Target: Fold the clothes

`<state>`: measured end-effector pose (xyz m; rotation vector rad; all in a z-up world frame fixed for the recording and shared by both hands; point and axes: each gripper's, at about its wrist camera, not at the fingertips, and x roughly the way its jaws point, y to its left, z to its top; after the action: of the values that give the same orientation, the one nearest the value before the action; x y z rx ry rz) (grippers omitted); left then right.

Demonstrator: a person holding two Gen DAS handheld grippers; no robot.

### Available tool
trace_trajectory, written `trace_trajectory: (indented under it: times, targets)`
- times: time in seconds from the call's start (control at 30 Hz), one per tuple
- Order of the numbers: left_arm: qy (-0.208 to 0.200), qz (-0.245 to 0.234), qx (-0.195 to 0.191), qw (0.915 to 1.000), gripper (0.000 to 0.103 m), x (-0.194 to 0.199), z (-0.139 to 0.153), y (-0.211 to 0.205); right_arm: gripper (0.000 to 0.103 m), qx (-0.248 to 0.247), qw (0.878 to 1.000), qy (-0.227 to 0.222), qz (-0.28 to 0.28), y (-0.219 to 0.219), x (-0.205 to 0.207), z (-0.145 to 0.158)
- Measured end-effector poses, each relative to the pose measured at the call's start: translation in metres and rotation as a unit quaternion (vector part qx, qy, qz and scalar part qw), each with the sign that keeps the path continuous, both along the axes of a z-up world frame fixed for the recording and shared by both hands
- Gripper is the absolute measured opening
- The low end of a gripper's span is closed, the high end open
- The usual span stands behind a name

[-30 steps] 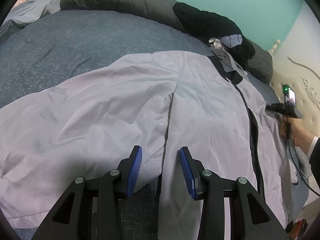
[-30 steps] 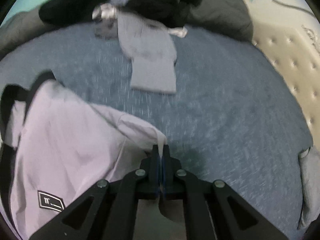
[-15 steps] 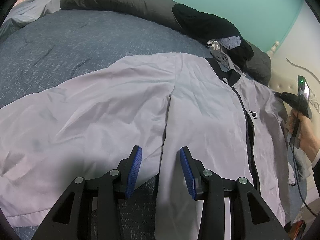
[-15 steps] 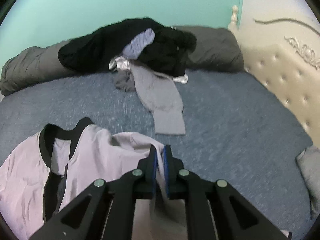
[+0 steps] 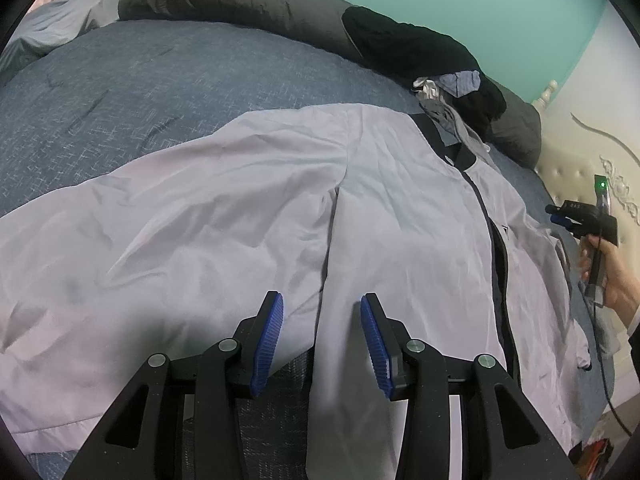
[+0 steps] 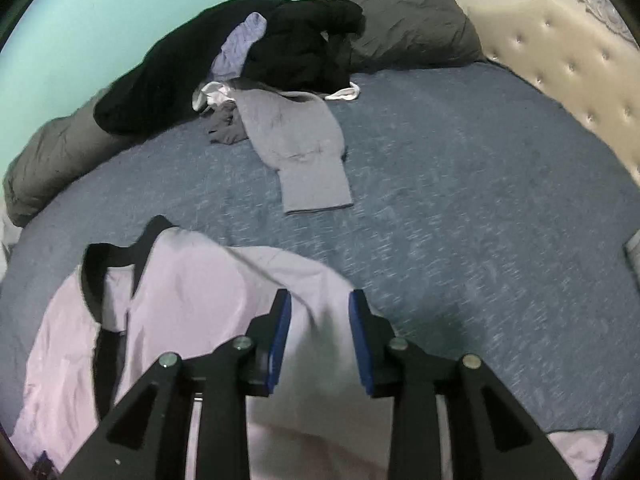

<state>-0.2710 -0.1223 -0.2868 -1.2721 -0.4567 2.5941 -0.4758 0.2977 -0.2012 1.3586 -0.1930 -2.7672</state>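
A pale lilac jacket with a black collar and zip lies front up on the blue bedspread. My left gripper hovers open over the seam where the sleeve meets the body, with nothing pinched. In the right wrist view the jacket's shoulder lies under my right gripper. Its jaws are opening, and the cloth lies below and between them without being pressed. The left wrist view also shows the right gripper in a person's hand at the jacket's far side.
A heap of black and striped clothes lies at the back against a dark grey duvet roll. A grey garment trails from the heap toward the jacket. A padded cream headboard bounds the bed on the right.
The right gripper rose and its jaws parted, letting go of the jacket's shoulder cloth, which now lies on the bed. The left gripper stayed still and open.
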Motion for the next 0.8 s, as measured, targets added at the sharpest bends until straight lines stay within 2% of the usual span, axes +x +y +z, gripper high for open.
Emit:
trace_trajectory:
  times: [0.1, 0.2, 0.3, 0.4, 0.5, 0.6, 0.8]
  targets:
    - [0.000, -0.001, -0.001, 1.0000, 0.044, 0.000, 0.000, 0.001, 0.030, -0.007, 0.999, 0.010, 0.037, -0.024, 0.005, 0.004]
    - [-0.003, -0.002, -0.001, 1.0000, 0.045, -0.001, -0.002, 0.002, 0.033, -0.040, 0.995, -0.008, 0.094, -0.060, 0.011, -0.003]
    - [-0.001, -0.003, 0.000, 1.0000, 0.045, 0.000, -0.001, 0.002, 0.035, -0.045, 0.987, -0.028, 0.149, -0.098, 0.017, -0.013]
    - [0.001, -0.003, 0.003, 1.0000, 0.045, 0.000, 0.001, 0.001, 0.041, -0.034, 0.983, -0.048, 0.176, -0.126, 0.020, -0.029]
    - [-0.001, -0.002, 0.006, 1.0000, 0.045, 0.000, 0.000, 0.000, 0.043, -0.023, 0.977, -0.068, 0.201, -0.154, 0.024, -0.046]
    - [0.000, -0.002, 0.008, 1.0000, 0.045, 0.000, 0.000, 0.000, 0.043, -0.025, 0.977, -0.075, 0.198, -0.163, 0.027, -0.059]
    - [0.001, -0.002, 0.009, 1.0000, 0.046, 0.000, 0.001, 0.000, 0.042, 0.050, 0.970, -0.088, 0.221, -0.187, 0.028, -0.081]
